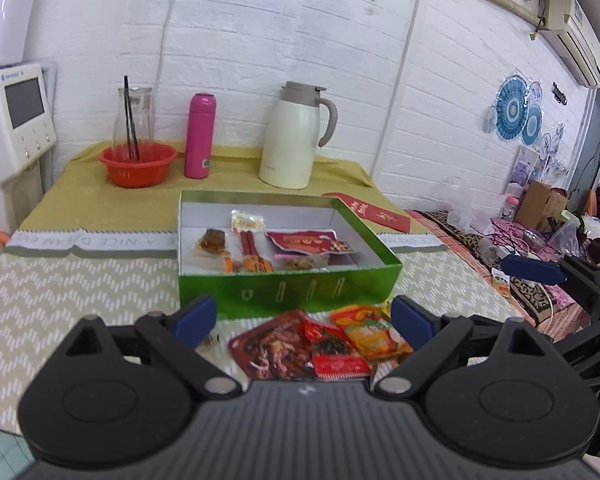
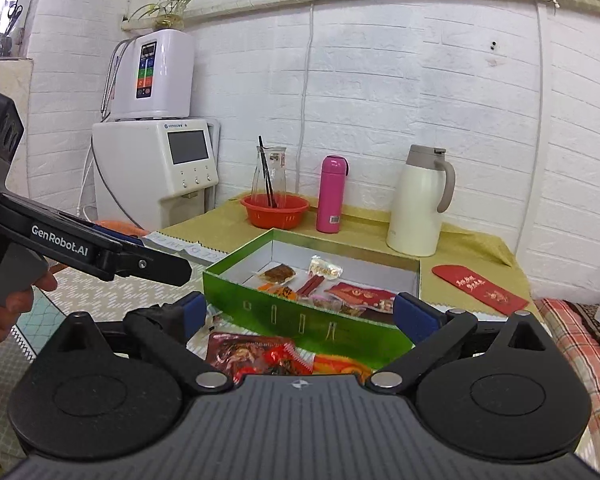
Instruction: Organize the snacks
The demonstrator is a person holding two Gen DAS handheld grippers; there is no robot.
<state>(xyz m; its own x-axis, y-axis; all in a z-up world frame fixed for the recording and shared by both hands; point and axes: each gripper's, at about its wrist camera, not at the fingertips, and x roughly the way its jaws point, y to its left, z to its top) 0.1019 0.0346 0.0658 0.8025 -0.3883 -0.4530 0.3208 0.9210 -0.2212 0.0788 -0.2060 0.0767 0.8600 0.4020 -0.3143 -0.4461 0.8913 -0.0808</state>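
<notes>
A green box (image 1: 288, 290) with a white inside stands on the table and holds several snack packets (image 1: 300, 244). It also shows in the right wrist view (image 2: 300, 316). Three loose packets lie in front of it: a dark red one (image 1: 272, 346), a small red one (image 1: 334, 354) and an orange one (image 1: 374, 334). My left gripper (image 1: 302, 318) is open and empty above these packets. My right gripper (image 2: 300, 312) is open and empty, just before the box's front wall, with the loose packets (image 2: 256, 354) below it. The right gripper's finger shows at the right in the left wrist view (image 1: 534, 270).
At the back stand an orange basket (image 1: 138, 166) with a glass carafe, a pink bottle (image 1: 199, 142) and a white thermos jug (image 1: 294, 138). A red envelope (image 1: 366, 210) lies right of the box. A water dispenser (image 2: 156, 168) stands left of the table. A cluttered bed lies right.
</notes>
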